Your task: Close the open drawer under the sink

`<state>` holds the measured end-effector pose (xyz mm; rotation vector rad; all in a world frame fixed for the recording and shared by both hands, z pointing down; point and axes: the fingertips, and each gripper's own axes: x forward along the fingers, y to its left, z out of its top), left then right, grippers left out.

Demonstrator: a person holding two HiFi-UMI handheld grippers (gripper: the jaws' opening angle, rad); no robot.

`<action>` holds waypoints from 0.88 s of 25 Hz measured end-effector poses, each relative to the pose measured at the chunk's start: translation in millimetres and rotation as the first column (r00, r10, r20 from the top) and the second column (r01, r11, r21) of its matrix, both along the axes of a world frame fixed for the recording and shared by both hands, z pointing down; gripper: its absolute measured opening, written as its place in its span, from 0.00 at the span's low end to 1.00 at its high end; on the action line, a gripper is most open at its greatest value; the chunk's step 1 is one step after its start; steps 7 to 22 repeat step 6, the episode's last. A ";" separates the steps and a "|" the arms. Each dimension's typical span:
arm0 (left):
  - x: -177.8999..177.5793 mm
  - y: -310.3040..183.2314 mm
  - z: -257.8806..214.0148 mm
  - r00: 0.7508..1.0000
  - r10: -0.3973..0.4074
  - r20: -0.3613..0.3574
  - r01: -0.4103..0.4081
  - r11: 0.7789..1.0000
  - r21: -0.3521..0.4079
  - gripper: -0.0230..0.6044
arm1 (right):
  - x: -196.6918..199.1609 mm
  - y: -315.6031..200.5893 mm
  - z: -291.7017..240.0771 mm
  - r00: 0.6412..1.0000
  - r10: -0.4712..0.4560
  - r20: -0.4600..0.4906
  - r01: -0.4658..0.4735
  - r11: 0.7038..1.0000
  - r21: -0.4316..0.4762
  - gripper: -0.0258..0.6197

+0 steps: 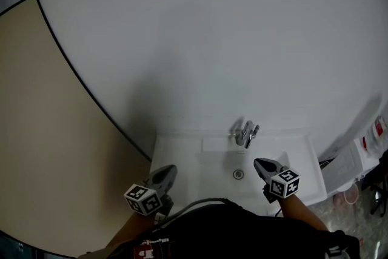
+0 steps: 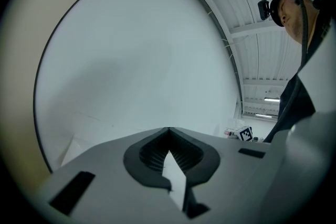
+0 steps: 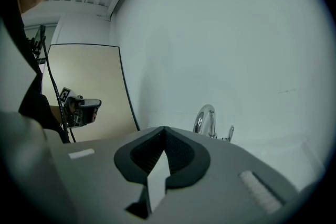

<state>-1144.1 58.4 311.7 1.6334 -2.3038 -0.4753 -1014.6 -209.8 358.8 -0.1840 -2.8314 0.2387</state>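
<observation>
Right gripper view showed your right gripper (image 3: pixel 164 129) with its jaws pressed together on nothing, pointing toward the chrome faucet (image 3: pixel 206 120) and the white wall (image 3: pixel 236 34) behind it. Your left gripper (image 2: pixel 168 129) was likewise closed and empty, facing that wall near the beige panel (image 1: pixel 48 130). In the head view, both hovered over the white sink (image 1: pixel 182 151), the left at its left rim, the right beside the drain (image 1: pixel 238 174). The drawer beneath showed in no view.
</observation>
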 end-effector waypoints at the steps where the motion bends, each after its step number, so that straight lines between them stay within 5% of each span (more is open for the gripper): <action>1: -0.1 0.5 0.7 1.000 0.001 0.001 -0.001 1.000 0.002 0.03 | 0.3 0.5 0.7 1.000 -0.001 -0.001 0.001 1.000 0.004 0.04; 22: 0.2 2.5 5.3 1.000 0.001 -0.003 -0.001 1.000 0.009 0.03 | 1.2 1.7 3.7 1.000 0.000 -0.002 0.000 1.000 0.014 0.04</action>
